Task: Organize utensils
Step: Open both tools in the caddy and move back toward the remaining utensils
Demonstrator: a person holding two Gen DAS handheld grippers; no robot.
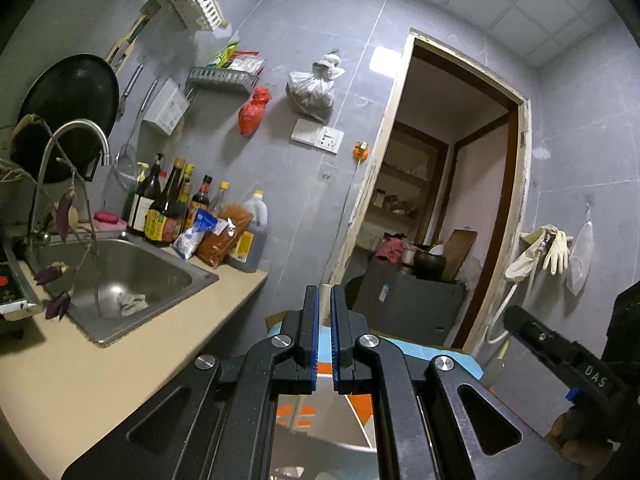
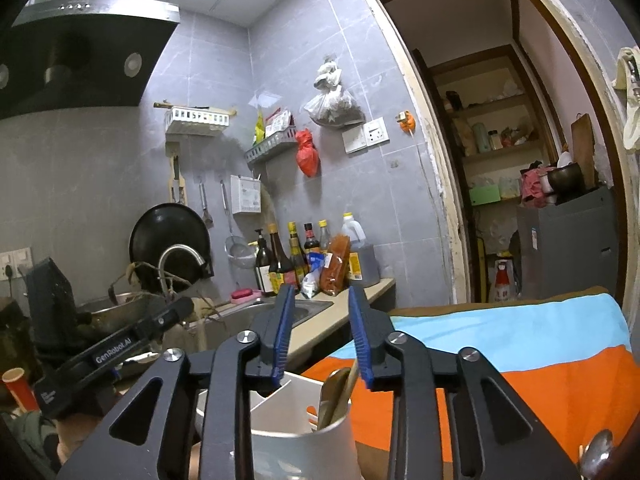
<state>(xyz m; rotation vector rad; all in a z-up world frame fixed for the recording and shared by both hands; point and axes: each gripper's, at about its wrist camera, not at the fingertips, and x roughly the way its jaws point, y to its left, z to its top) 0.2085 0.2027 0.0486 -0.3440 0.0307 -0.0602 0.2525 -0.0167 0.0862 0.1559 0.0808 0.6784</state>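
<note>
Right gripper (image 2: 320,304) parted above utensil holder (image 2: 304,436), seemingly empty; left gripper (image 1: 325,296) closed

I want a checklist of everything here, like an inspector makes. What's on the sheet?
Surface: beige counter beside a blue and orange cloth.
Job's things: white utensil holder with a spoon standing in it.
Clutter: sauce bottles, black pan, steel sink.
Grippers: left gripper shut, empty; right gripper open above the holder, nothing between its fingers.
Cables: white hose by the doorway.
Surroundings: grey tiled wall, open doorway, range hood.
</note>
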